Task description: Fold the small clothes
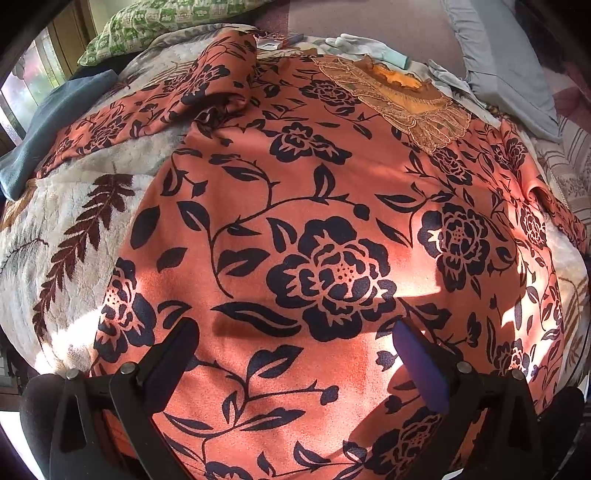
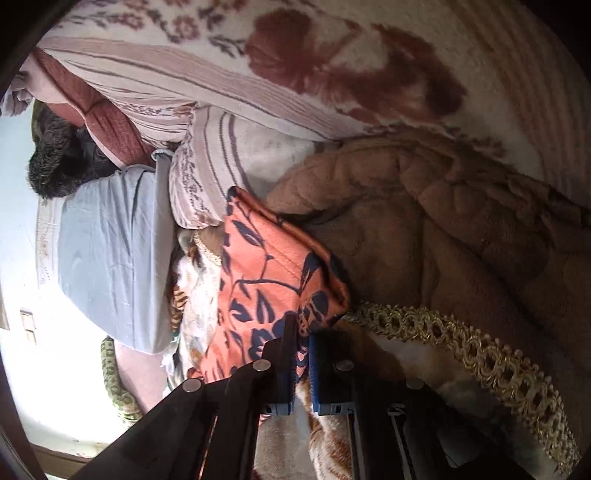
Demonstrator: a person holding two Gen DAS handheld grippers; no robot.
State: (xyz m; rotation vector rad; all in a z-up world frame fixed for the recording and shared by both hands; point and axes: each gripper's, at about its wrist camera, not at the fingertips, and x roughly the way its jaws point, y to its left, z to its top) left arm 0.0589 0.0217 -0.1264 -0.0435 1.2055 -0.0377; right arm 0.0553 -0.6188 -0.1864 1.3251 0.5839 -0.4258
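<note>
An orange top with a dark floral print (image 1: 317,229) lies spread flat on a bed, its gold lace collar (image 1: 406,99) at the far end and one sleeve (image 1: 155,107) stretched to the left. My left gripper (image 1: 295,354) is open just above the lower body of the top, fingers wide apart, holding nothing. In the right wrist view my right gripper (image 2: 303,343) is shut on the edge of the other sleeve of the top (image 2: 273,273), with the cloth pinched between the blue pads (image 2: 317,365).
The bed is covered by a cream blanket with brown leaves (image 1: 74,236). White gloves (image 1: 365,46), a grey pillow (image 1: 509,62) and a green patterned pillow (image 1: 147,26) lie at the far end. A brown quilt with gold trim (image 2: 443,236) lies beside the right gripper.
</note>
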